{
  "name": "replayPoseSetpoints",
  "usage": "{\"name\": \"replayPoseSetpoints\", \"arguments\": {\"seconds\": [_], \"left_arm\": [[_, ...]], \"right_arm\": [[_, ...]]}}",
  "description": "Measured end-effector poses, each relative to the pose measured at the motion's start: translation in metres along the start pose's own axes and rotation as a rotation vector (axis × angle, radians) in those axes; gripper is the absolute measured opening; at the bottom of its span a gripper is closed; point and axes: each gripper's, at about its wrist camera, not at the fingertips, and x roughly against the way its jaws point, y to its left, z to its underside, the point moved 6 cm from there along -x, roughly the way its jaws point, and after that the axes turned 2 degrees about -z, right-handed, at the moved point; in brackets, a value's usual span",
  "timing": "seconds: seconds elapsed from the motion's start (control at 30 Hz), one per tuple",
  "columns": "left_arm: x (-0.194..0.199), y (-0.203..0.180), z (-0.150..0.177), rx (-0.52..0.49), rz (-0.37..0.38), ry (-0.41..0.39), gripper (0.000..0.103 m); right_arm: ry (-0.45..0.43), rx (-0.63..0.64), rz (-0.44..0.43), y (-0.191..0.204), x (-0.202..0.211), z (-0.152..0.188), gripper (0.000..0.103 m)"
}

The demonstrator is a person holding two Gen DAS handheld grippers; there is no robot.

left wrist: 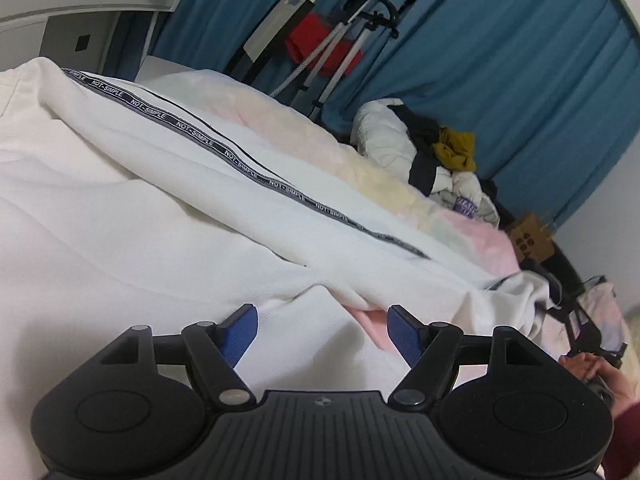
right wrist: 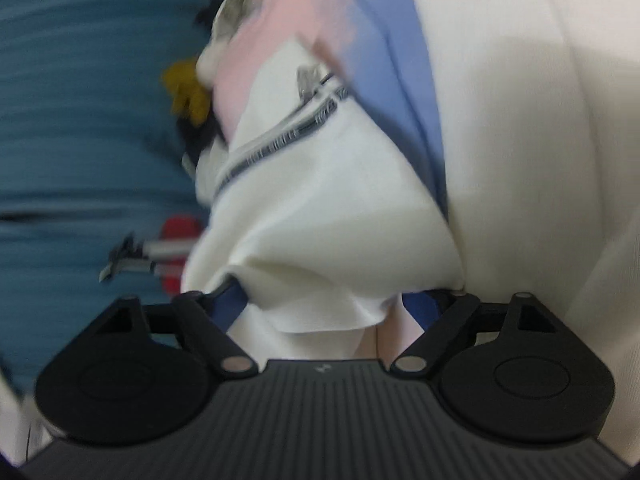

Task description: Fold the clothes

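Observation:
A white garment with a grey "NOT-SIMPLE" lettered stripe lies spread over the bed. My left gripper is open just above the white cloth, and a fold ridge runs between its blue pads. My right gripper is open too; a bunched corner of the white garment with its stripe hangs between the blue pads, which stand wide apart. The right wrist view is blurred.
A pastel pink and yellow bedsheet lies under the garment. A pile of other clothes sits at the far end of the bed. Blue curtains, a garment steamer stand and a cardboard box stand behind.

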Motion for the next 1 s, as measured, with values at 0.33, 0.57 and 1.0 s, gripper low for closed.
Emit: {"name": "replayPoseSetpoints", "arguments": {"seconds": [0.33, 0.57, 1.0], "left_arm": [[0.003, 0.01, -0.012, 0.082, 0.009, -0.034, 0.074], [0.013, 0.009, -0.015, 0.078, 0.005, -0.057, 0.074], [0.007, 0.004, -0.009, 0.041, -0.031, -0.02, 0.074]], "right_arm": [[-0.143, 0.599, 0.121, 0.164, 0.018, -0.022, 0.015], [-0.214, 0.87, -0.265, 0.276, 0.074, -0.004, 0.014], [-0.136, 0.748, 0.224, 0.023, 0.04, -0.09, 0.015]]}}
